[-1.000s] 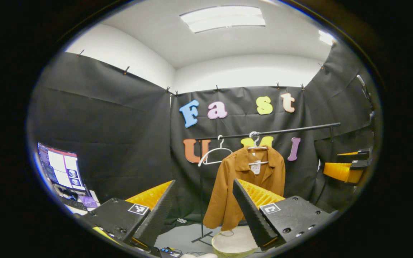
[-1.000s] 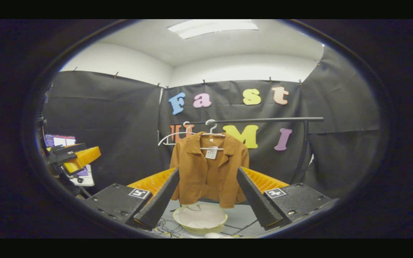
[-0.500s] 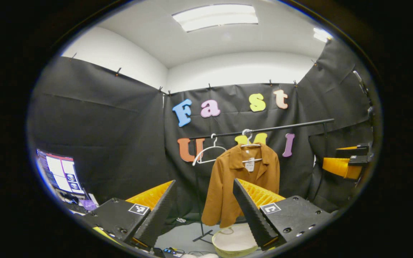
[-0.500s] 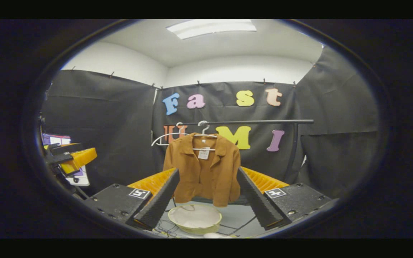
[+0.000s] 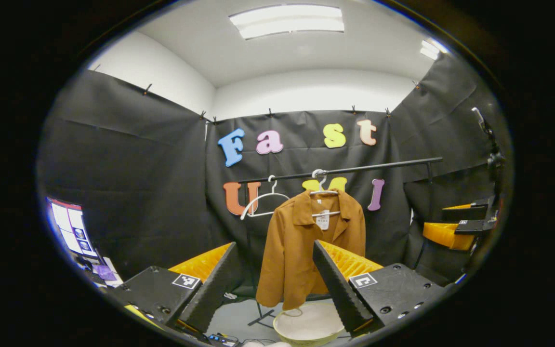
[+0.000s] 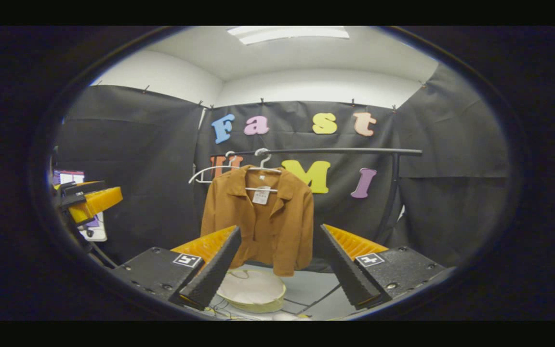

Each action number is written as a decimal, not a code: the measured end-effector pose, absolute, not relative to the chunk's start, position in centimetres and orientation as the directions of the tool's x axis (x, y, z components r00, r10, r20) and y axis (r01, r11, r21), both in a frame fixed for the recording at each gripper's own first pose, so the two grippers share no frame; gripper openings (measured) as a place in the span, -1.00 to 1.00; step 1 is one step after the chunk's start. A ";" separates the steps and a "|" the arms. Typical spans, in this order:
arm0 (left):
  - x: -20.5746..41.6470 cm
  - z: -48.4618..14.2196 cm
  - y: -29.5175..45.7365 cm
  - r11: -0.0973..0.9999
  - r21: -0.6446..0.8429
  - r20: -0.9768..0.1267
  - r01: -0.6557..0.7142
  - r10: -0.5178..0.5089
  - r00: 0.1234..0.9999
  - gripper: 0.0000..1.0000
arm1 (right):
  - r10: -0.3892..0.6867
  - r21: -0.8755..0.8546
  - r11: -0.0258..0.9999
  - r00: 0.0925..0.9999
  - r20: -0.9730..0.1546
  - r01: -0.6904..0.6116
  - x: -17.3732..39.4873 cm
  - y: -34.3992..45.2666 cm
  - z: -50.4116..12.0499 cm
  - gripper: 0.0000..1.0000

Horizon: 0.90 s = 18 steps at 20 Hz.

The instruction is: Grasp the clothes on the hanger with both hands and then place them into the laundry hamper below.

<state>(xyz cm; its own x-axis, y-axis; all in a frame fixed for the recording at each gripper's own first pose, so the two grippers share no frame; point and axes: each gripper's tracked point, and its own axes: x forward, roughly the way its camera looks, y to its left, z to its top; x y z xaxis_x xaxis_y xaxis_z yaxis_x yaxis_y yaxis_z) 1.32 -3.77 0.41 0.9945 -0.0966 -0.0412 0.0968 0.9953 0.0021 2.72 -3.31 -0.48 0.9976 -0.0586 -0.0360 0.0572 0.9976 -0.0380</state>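
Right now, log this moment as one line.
phase: approach | left tool: open | right tool: open | jacket: on hanger | hamper: below, on floor

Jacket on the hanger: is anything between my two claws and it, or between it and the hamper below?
Nothing visible blocks either path. Both claws, left and right, are open and face the jacket across open air. An empty hanger hangs beside it, left in both views. The hamper sits open beneath the hem.

Brown jacket on hanger, hamper below, left tongs spread, well short.
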 end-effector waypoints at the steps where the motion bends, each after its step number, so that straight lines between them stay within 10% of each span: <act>1: 2.4 -0.3 -4.5 0.995 0.000 -0.051 0.103 -0.103 0.993 1.00 | -0.052 -0.035 0.998 0.998 -0.040 0.051 4.0 -3.7 -0.8 1.00; 18: 24.2 -7.4 -17.0 0.997 0.027 -0.143 0.079 -0.074 0.987 0.92 | 0.095 0.072 0.994 0.990 -0.103 -0.088 32.4 -9.3 -5.4 1.00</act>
